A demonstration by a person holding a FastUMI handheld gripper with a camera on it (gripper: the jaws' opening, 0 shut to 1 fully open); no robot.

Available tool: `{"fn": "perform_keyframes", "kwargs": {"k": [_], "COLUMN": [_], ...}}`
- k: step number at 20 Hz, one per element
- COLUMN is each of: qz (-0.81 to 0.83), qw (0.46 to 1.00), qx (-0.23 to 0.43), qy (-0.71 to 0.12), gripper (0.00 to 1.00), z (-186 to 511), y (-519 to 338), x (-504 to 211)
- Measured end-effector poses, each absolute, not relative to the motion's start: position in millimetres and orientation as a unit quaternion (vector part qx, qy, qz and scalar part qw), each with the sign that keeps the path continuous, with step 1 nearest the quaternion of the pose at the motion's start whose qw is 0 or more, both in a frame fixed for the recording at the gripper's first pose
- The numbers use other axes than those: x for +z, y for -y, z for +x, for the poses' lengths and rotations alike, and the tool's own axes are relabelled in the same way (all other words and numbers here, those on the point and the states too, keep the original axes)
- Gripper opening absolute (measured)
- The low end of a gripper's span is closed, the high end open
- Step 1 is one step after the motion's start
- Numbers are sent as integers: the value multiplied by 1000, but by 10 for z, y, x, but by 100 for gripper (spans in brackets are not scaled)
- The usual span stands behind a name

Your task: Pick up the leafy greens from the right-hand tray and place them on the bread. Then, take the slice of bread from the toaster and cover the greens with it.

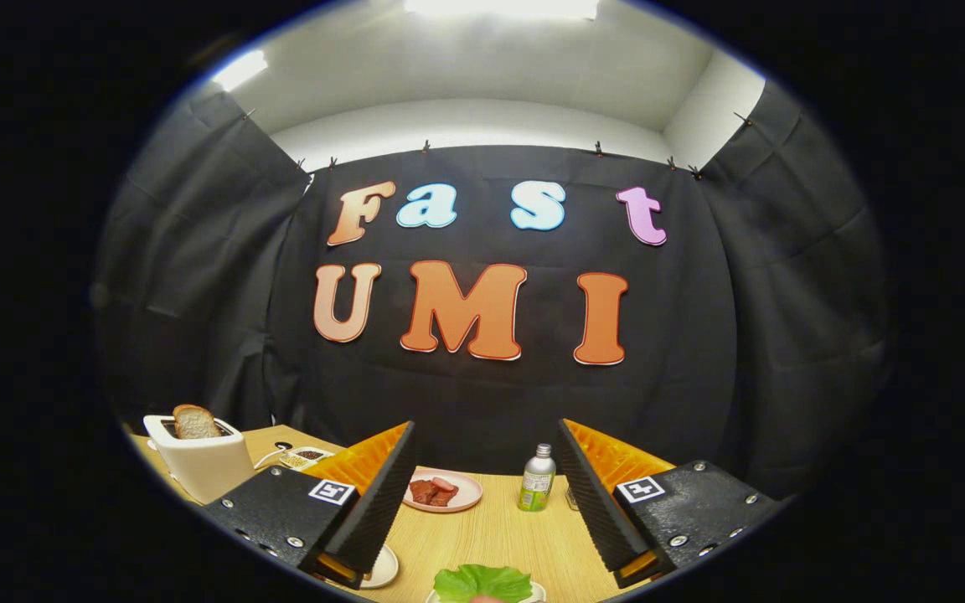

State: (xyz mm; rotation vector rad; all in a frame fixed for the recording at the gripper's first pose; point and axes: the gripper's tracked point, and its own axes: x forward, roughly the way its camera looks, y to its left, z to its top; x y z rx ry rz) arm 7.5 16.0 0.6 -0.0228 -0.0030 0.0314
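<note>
Gripper point(482, 494) wide open, holding nothing, level above worktop point(491, 528). Greens point(482, 582) sit between and just below the fingers, ready for descent. Toaster point(200, 456) with bread slice point(195, 422) off left, beyond the finger.

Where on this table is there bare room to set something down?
Bare wood lies between the open gripper fingers, bordered by the pink plate, the bottle and the greens. It is crowded beside the toaster, where a small tray sits, and by the white plate.
</note>
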Motion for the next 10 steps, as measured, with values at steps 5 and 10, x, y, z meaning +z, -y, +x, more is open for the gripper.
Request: {"fn": "perform_keyframes", "kwargs": {"k": [5, 10], "qz": [-22, -17], "qw": [999, 997], "qx": [18, 14], "qy": [-20, -71], "gripper": [98, 99], "z": [132, 179], "y": [-167, -98], "x": [-177, -539]}}
